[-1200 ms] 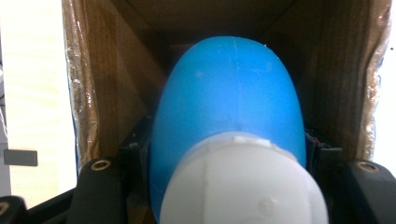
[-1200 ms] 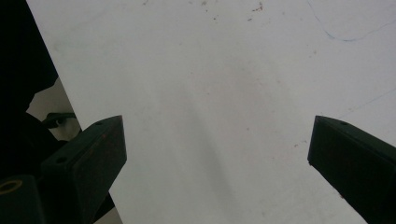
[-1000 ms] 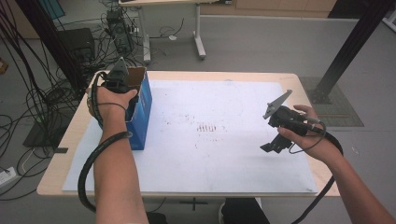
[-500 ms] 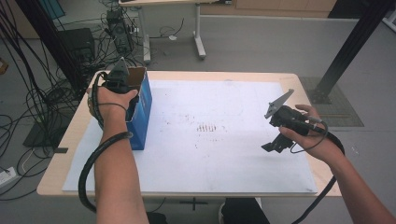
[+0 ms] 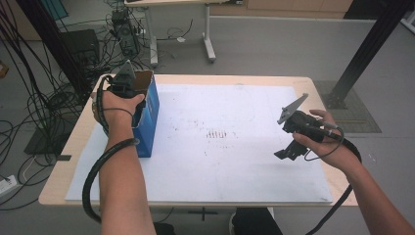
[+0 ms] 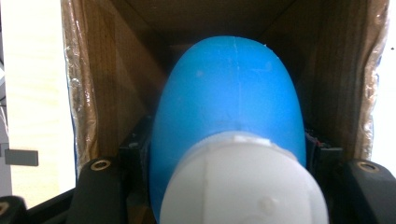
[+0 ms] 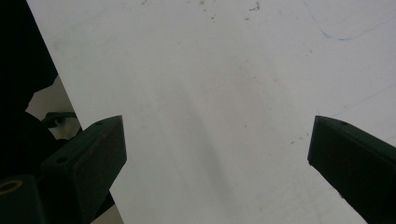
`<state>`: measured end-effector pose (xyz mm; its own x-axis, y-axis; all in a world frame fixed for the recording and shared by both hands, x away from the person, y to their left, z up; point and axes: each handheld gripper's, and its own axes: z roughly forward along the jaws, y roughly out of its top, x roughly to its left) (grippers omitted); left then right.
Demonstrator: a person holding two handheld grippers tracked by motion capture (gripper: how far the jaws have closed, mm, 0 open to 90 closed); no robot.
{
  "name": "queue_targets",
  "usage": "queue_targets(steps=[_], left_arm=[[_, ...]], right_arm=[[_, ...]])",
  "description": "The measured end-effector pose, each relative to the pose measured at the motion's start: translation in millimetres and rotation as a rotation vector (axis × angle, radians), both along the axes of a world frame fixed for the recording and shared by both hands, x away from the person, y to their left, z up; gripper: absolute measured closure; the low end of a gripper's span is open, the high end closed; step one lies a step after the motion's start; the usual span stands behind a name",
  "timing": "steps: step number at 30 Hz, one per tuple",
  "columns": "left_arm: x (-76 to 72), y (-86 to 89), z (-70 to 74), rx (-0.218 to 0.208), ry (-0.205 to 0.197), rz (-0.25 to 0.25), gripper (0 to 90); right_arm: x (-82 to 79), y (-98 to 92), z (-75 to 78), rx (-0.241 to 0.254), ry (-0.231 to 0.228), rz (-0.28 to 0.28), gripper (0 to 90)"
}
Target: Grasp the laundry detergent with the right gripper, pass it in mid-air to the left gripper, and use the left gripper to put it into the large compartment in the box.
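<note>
Working at a wooden surface (image 5: 73,147) covered by a large white sheet (image 5: 235,161), faintly stained near its middle. Nothing else lies loose on the sheet.

An open cardboard box with blue outer sides (image 5: 148,115) stands upright near the sheet's left edge, its mouth facing up. In the left gripper view the brown inner walls (image 6: 112,79) frame the shot on both sides.

Left hand-held gripper (image 5: 123,84) sits over the box mouth, pointing down into it. It is clamped on a blue bottle with a white cap (image 6: 229,116); the black jaws press the bottle's flanks, cap end toward the camera, round base down in the box. Whether the base touches the box floor cannot be told.

Right hand-held gripper (image 5: 288,149) hovers over bare sheet on the right, well apart from the box, jaws spread wide and empty; the right gripper view shows plain sheet between them.

Risks, as judged:
- Release while the bottle hangs above the floor: it drops and may tip the light box.
- Smooth curved plastic could slip or twist in the jaws.
- Jaws fit tightly between the walls; withdrawing off-axis may snag the rim and lift or topple the unsteadied box.
</note>
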<state>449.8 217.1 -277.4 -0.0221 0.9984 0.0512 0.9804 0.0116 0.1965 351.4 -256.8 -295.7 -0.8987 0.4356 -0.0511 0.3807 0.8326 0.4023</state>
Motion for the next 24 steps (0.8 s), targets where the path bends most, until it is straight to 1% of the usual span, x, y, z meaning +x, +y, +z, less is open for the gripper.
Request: queue_targets(steps=[16, 23, 24], left_arm=[[-0.3, -0.3, -0.6, 0.002, -0.004, -0.004, 35.4], [-0.8, -0.6, 1.0, 0.017, -0.004, -0.014, 34.3], [-0.9, -1.2, 2.3, 0.024, -0.003, -0.018, 34.3]], right_arm=[[-1.3, -0.5, 0.0, 0.001, -0.001, 0.000, 4.5], [-1.0, 1.3, -0.3, 0.003, 0.001, 0.006, 4.5], [-0.6, 1.4, -0.4, 0.005, -0.001, 0.010, 4.4]])
